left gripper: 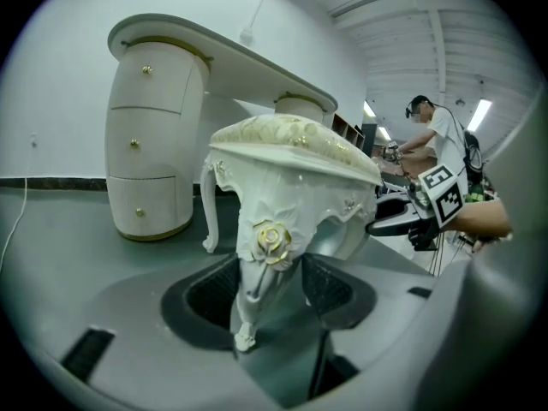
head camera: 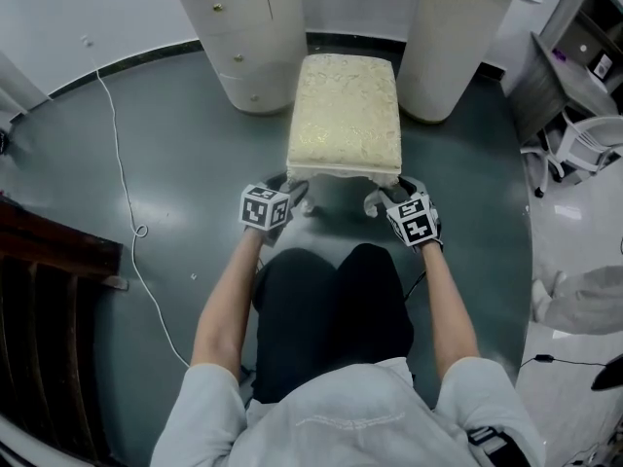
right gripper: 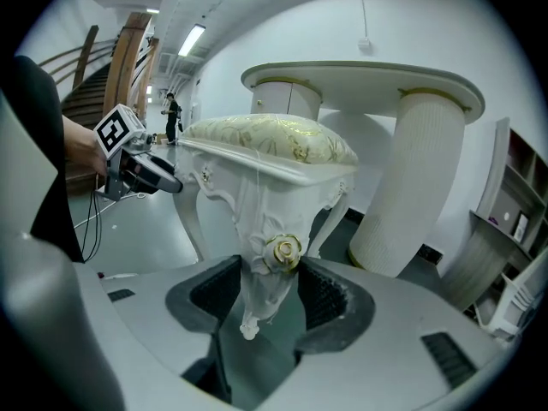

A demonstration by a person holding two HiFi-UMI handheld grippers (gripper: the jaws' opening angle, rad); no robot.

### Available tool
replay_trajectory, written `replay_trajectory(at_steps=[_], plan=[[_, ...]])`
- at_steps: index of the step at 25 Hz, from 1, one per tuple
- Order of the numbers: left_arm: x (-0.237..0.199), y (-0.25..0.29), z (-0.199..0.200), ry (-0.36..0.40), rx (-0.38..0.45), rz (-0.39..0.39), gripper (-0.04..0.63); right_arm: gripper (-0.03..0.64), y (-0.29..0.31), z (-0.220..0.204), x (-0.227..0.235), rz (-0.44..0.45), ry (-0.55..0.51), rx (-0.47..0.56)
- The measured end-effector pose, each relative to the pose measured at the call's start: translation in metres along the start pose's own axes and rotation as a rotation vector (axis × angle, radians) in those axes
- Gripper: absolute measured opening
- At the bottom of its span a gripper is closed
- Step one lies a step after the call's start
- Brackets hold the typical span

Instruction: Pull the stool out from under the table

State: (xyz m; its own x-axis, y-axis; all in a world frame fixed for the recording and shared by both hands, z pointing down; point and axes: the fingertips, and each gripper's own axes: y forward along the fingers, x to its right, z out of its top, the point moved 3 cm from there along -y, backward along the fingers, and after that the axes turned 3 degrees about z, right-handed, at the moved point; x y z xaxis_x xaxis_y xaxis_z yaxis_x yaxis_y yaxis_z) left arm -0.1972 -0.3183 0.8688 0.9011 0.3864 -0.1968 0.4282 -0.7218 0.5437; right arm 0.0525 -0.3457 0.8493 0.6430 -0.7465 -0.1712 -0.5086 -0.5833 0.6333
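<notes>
Clenching the stool (head camera: 346, 115) by its front legs (left gripper: 255, 282), left claw (left gripper: 267, 291) and right claw (right gripper: 271, 296) could slip off the tapered carving, or slew it if they pull unevenly

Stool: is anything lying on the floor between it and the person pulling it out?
Only the person's own legs face the stool along its path. The white cable lies off to the left, clear of it.
</notes>
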Motion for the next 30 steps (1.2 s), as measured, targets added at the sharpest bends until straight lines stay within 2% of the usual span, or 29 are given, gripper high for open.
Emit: replay_trajectory(at_steps=[4, 7, 9, 11, 13, 14, 18, 21, 25, 30], plan=[[-0.003, -0.008, -0.002, -0.021, 0.01, 0.018, 0.23, 0.221, -0.009, -0.001, -0.003, 0.039, -0.063, -0.023], [-0.01, -0.022, -0.009, 0.043, 0.007, -0.004, 0.23, 0.221, -0.027, -0.005, 0.004, 0.119, -0.053, -0.02], [-0.023, -0.034, -0.008, 0.074, 0.017, -0.005, 0.224, 0.21, -0.041, -0.003, 0.019, 0.127, -0.03, 0.005], [-0.04, -0.049, 0.001, 0.057, 0.064, 0.01, 0.172, 0.145, -0.055, 0.006, 0.041, 0.084, -0.014, 0.054], [-0.056, -0.059, 0.018, 0.048, 0.117, 0.049, 0.118, 0.061, -0.064, 0.018, 0.065, 0.004, -0.021, 0.089], [-0.063, -0.063, 0.028, 0.06, 0.136, 0.07, 0.096, 0.043, -0.067, 0.025, 0.075, -0.039, -0.029, 0.099], [-0.081, -0.068, 0.071, 0.182, 0.165, 0.134, 0.034, 0.018, -0.068, 0.061, 0.102, -0.173, -0.042, 0.145], [-0.088, -0.063, 0.109, 0.256, 0.203, 0.14, 0.02, 0.015, -0.068, 0.099, 0.115, -0.231, -0.03, 0.227], [-0.097, -0.051, 0.162, 0.287, 0.233, 0.126, 0.018, 0.014, -0.06, 0.158, 0.128, -0.247, -0.015, 0.336], [-0.092, -0.045, 0.241, 0.321, 0.203, 0.042, 0.018, 0.014, -0.08, 0.245, 0.146, -0.277, 0.014, 0.391]])
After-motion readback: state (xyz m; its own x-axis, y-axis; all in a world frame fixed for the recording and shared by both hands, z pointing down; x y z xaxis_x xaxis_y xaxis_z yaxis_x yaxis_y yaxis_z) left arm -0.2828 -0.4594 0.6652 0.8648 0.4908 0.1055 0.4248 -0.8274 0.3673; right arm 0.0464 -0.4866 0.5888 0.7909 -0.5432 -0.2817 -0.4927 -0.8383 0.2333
